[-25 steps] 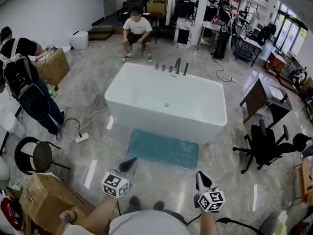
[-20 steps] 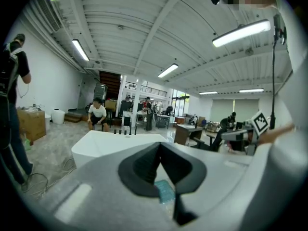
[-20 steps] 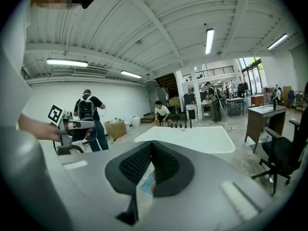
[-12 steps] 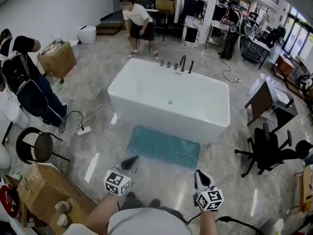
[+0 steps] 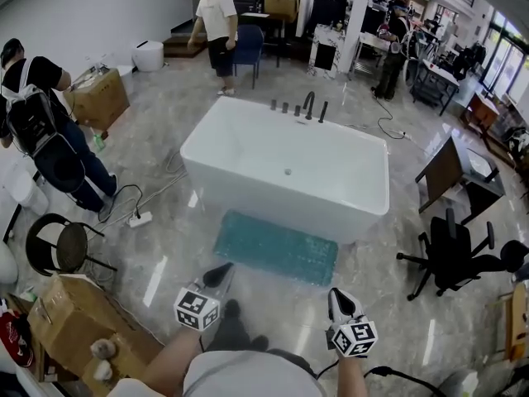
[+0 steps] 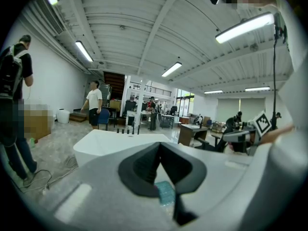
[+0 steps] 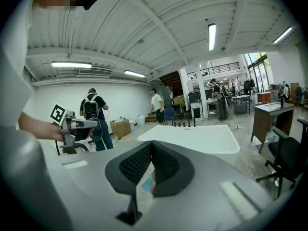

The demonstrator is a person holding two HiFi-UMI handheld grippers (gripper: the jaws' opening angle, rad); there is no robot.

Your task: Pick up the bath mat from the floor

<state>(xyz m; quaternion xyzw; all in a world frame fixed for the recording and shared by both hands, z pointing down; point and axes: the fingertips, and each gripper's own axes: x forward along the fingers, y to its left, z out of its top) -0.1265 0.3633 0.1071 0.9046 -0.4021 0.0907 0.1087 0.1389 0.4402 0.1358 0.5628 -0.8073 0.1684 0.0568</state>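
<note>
Floor [image 5: 165,246]: grey polished stone in a big workshop hall, seen from the head view much the same as one second ago.
Bathtub [image 5: 285,172]: white, free-standing, it fills the middle and does not move.
Bystander [image 5: 216,23]: the only clear change; a second ago this person sits behind the tub at 11 o'clock, now stands there, well apart from the work.
Bath mat [image 5: 277,246]: teal, flat on the floor, just at the near side of the tub, in the same place as before and untouched.
Left gripper [image 5: 219,275]: clenched and empty; the mat lies ahead of it at 1 o'clock, not yet reached.
Right gripper [image 5: 337,298]: also clenched with nothing held; the mat lies at 11 o'clock from it, apart.
Meaning for the task: I judge this as the approach only. The pick is not started, and both grippers must open their jaws before they can take the near edge.
</note>
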